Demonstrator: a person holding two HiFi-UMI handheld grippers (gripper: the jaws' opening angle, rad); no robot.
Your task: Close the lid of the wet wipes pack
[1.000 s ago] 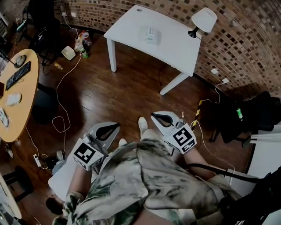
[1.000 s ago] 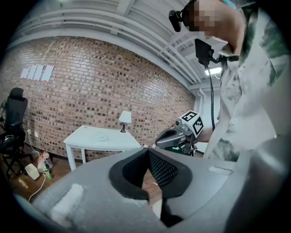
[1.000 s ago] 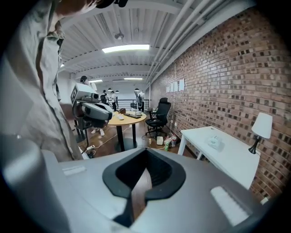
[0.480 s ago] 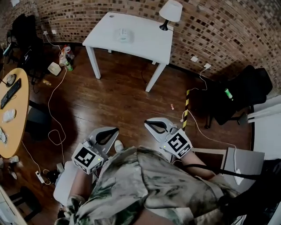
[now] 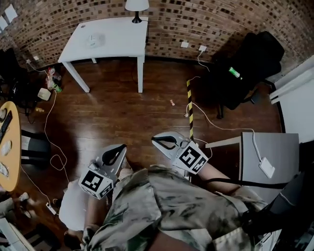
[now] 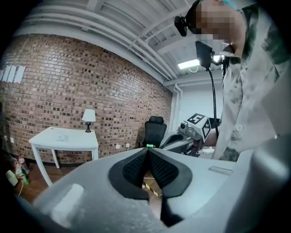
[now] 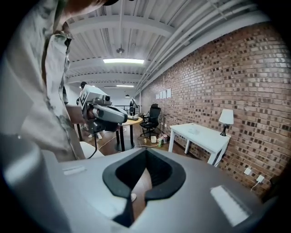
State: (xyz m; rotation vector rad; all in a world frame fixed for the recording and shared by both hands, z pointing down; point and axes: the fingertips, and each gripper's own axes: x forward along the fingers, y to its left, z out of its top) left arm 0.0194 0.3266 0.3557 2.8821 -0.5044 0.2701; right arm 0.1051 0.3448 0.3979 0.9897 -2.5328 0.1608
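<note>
The wet wipes pack (image 5: 93, 39) is a small pale thing lying on the white table (image 5: 117, 41) against the brick wall, far from both grippers. It shows tiny in the left gripper view (image 6: 60, 134), and its lid cannot be made out. My left gripper (image 5: 121, 147) is held close to my body above the wooden floor, shut with nothing in it, its tips touching (image 6: 147, 150). My right gripper (image 5: 154, 139) is beside it, also shut and holding nothing (image 7: 145, 151). Each gripper shows in the other's view: the right (image 6: 182, 139), the left (image 7: 109, 116).
A table lamp (image 5: 137, 6) stands at the white table's back edge. A round wooden table (image 5: 7, 147) is at the left, a black chair (image 5: 250, 59) at the upper right, a grey desk (image 5: 270, 157) at the right. Cables and yellow-black floor tape (image 5: 190, 105) cross the floor.
The head view has swung, so the white table slid from upper middle to upper left and looks farther. Both grippers stay shut near my body.
</note>
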